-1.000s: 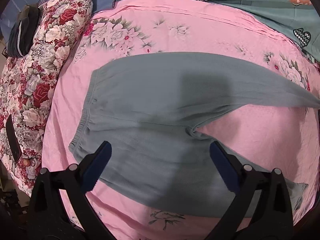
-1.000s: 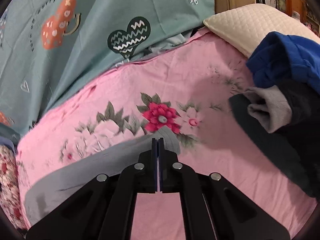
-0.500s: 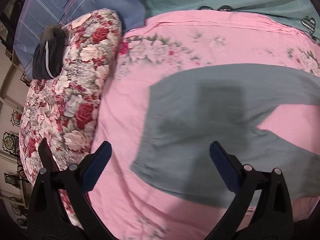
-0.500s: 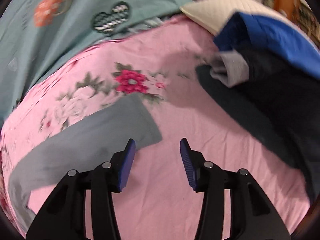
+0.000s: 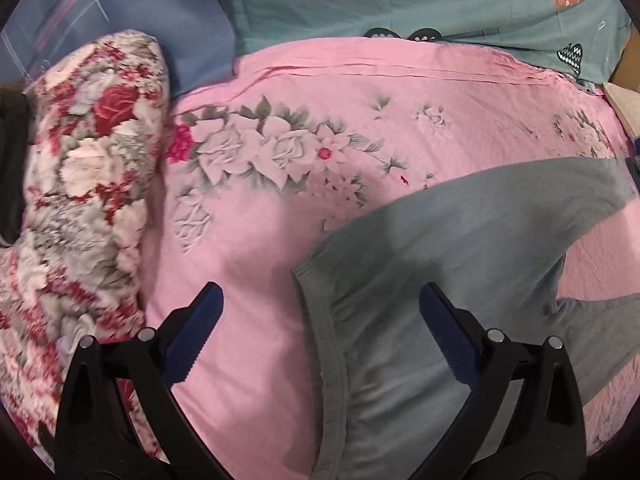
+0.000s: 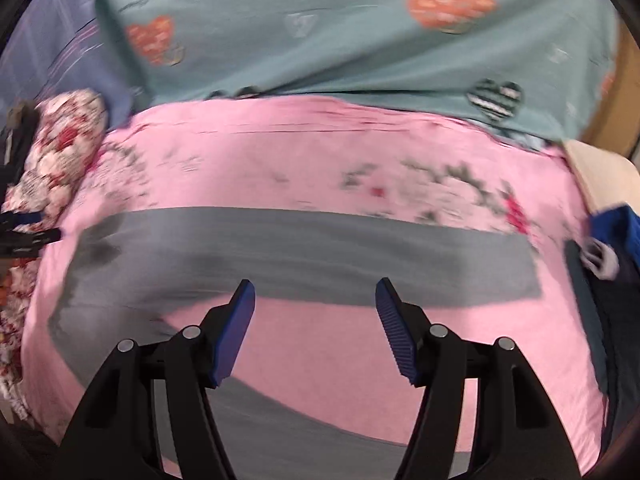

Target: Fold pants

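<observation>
Grey pants (image 5: 460,248) lie flat on a pink flowered sheet (image 5: 320,92), the two legs spread apart. In the left wrist view the elastic waistband (image 5: 328,344) runs down between the fingers of my left gripper (image 5: 318,308), which hovers above it, open and empty. The blurred right wrist view shows the far leg (image 6: 320,256) stretched across the bed and the near leg (image 6: 272,432) at the bottom. My right gripper (image 6: 314,300) hangs over the pink gap between the legs. Its jaws are opening, with nothing between them.
A red and white floral quilt (image 5: 80,184) is bunched along the left. A teal heart-print cover (image 5: 420,4) and a blue plaid sheet (image 5: 120,12) lie at the back. Dark and blue clothes (image 6: 612,264) are piled at the right, beside a cream pillow (image 6: 600,172).
My right gripper let go of the leg's cuff, opened, and swung left over the middle of the pants. My left gripper slid left from above the seat to the waistband, staying open.
</observation>
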Tool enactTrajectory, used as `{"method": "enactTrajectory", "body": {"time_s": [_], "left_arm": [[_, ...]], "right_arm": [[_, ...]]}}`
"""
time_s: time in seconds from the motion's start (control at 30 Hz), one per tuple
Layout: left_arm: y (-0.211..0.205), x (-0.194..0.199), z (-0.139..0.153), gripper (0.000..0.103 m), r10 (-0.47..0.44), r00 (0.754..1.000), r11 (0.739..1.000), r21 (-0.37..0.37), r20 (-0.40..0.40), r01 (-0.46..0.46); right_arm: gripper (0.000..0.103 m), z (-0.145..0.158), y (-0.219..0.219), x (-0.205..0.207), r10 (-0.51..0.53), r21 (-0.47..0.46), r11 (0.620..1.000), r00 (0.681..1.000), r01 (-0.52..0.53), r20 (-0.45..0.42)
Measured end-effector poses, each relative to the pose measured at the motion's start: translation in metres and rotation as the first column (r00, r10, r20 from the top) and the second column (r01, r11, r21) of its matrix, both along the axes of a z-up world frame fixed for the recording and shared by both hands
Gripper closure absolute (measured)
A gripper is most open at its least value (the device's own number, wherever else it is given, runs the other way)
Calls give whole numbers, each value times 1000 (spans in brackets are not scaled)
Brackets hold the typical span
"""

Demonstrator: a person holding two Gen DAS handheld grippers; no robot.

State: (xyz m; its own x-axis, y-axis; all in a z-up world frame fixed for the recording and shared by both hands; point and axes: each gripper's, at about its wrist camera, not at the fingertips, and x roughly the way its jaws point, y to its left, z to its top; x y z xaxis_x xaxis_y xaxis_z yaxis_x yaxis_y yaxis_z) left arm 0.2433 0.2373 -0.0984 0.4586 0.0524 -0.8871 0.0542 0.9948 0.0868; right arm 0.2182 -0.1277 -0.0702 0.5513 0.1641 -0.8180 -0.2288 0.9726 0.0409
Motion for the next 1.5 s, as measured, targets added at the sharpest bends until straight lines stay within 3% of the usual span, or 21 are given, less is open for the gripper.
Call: {"method": "enactTrajectory", "body": {"time_s": [0.13, 0.37, 0.43, 0.6, 0.83, 0.87, 0.9, 0.93, 0.97, 1.03, 1.17, 1.37, 1.5], "left_arm": [[10, 17, -14, 3, -45, 999, 997, -67, -19, 44], [32, 41, -35, 6, -99, 993, 978, -189, -66, 85], [36, 46, -42, 11, -108, 991, 976, -198, -77, 91], [34, 57, -60, 41, -173, 978, 968, -203, -118, 147], [24, 77, -75, 49, -303, 942, 938, -217, -142, 269], [22, 80, -77, 55, -328, 933, 931, -219, -149, 292], [19, 82, -79, 65, -346, 925, 925, -220, -156, 309], [18, 85, -82, 70, -367, 915, 918, -223, -166, 328], [15, 86, -82, 71, -382, 909, 913, -221, -166, 343], [12, 89, -82, 79, -420, 892, 898, -221, -168, 381], [6, 91, -78, 98, -469, 867, 871, -248, -169, 423], [11, 76, -46, 99, -472, 876, 868, -233, -104, 440], [13, 43, -11, 99, -495, 868, 853, -215, -38, 476]], "right_arm": [[40, -6, 66, 35, 139, -38, 989, 986, -143, -92], [40, -38, 136, 97, 358, -108, 917, 912, -384, -199], [40, -49, 147, 115, 397, -116, 897, 892, -427, -218], [42, -78, 166, 151, 486, -133, 834, 827, -536, -283], [60, -111, 175, 170, 585, -116, 734, 710, -669, -393], [68, -114, 176, 169, 593, -125, 719, 697, -684, -404], [71, -116, 177, 167, 600, -135, 705, 688, -696, -408], [74, -116, 178, 164, 615, -142, 691, 680, -709, -399], [86, -116, 178, 162, 624, -140, 681, 670, -719, -402], [100, -115, 178, 160, 627, -133, 677, 663, -723, -409], [101, -104, 176, 148, 631, -139, 681, 672, -719, -387], [101, -54, 162, 112, 634, -121, 714, 709, -690, -309], [101, -20, 151, 73, 654, -119, 703, 704, -701, -276]]}}
